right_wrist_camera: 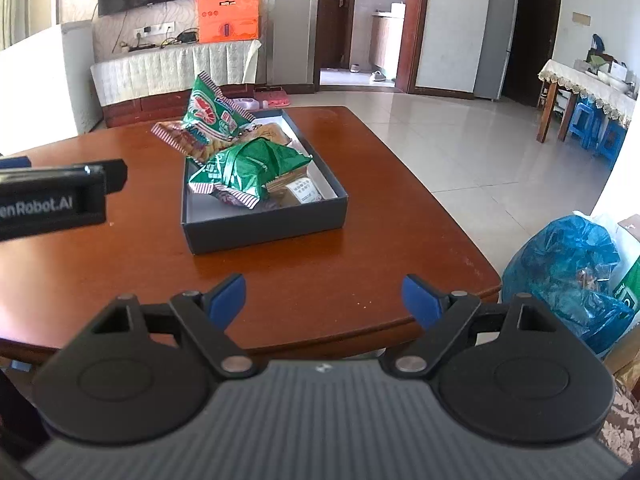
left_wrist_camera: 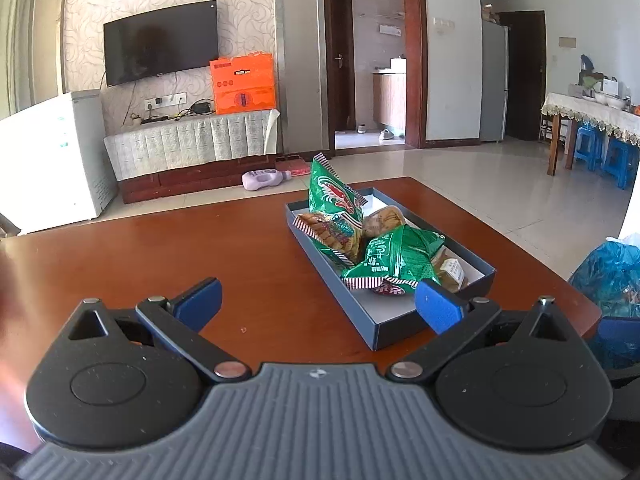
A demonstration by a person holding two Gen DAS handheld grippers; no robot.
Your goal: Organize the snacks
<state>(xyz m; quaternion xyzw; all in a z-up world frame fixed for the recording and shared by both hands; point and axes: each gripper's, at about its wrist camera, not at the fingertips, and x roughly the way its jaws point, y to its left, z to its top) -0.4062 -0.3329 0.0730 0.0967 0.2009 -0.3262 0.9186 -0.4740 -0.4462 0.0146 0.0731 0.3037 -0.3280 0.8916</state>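
A dark blue shallow box sits on the red-brown wooden table. Inside it lie two green snack bags, one propped upright at the far end, plus brownish wrapped pastries. My left gripper is open, low over the table, its right fingertip at the box's near corner, with nothing held. My right gripper is open and empty over the table's near edge, short of the box. The left gripper's black body shows at the left of the right wrist view.
A blue plastic bag stands on the floor right of the table. Behind are a TV stand, an orange carton, a white freezer, a purple bottle on the tiled floor, and a dining table with blue stools.
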